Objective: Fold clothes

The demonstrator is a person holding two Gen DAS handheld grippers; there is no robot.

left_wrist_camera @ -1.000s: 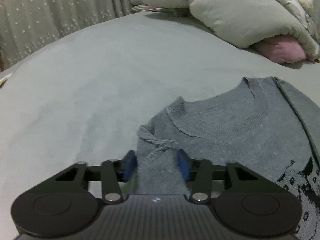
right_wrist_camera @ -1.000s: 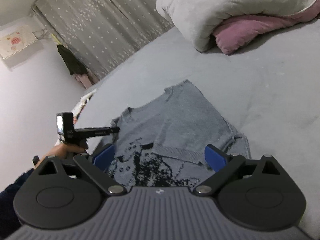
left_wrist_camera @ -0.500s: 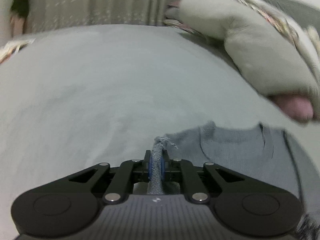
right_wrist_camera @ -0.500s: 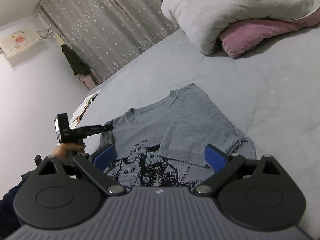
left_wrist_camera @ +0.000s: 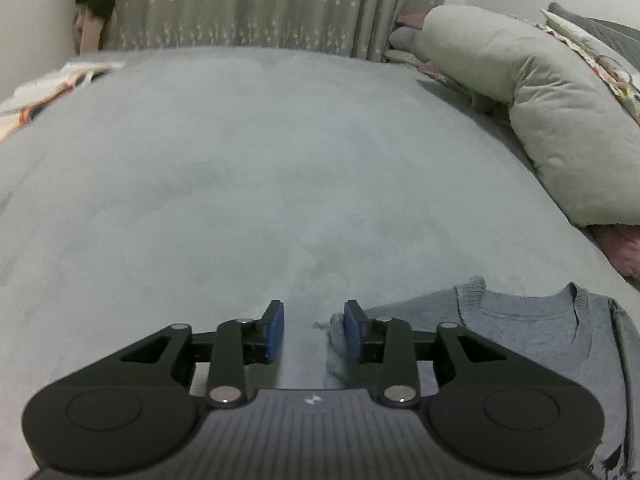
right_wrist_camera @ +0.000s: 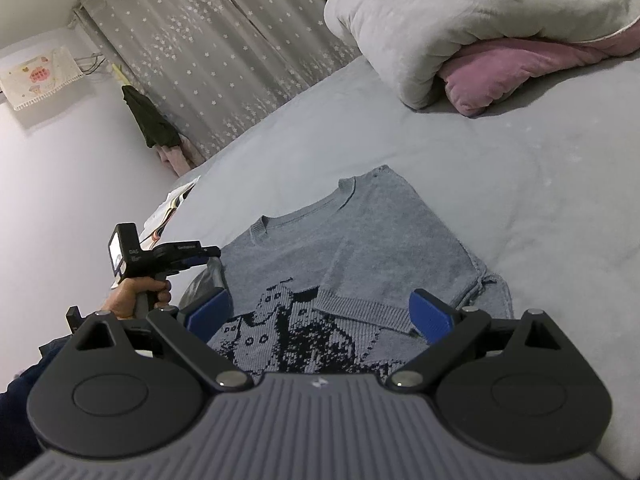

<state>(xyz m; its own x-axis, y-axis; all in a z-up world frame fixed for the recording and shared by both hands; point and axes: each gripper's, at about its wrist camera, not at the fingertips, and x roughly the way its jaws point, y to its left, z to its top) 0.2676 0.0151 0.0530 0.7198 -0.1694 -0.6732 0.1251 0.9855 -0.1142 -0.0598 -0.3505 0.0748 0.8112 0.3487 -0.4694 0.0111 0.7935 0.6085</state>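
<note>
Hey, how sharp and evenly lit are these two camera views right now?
Left wrist view: dim, soft, the book smeared, bed bulging from fisheye distortion. Right wrist view: brighter and crisp, the sweater knit pattern clear, edges curved.

Grey knit sweater (right_wrist_camera: 384,248), black cat pattern on front, lying flat, face up, one sleeve folded across chest
</note>
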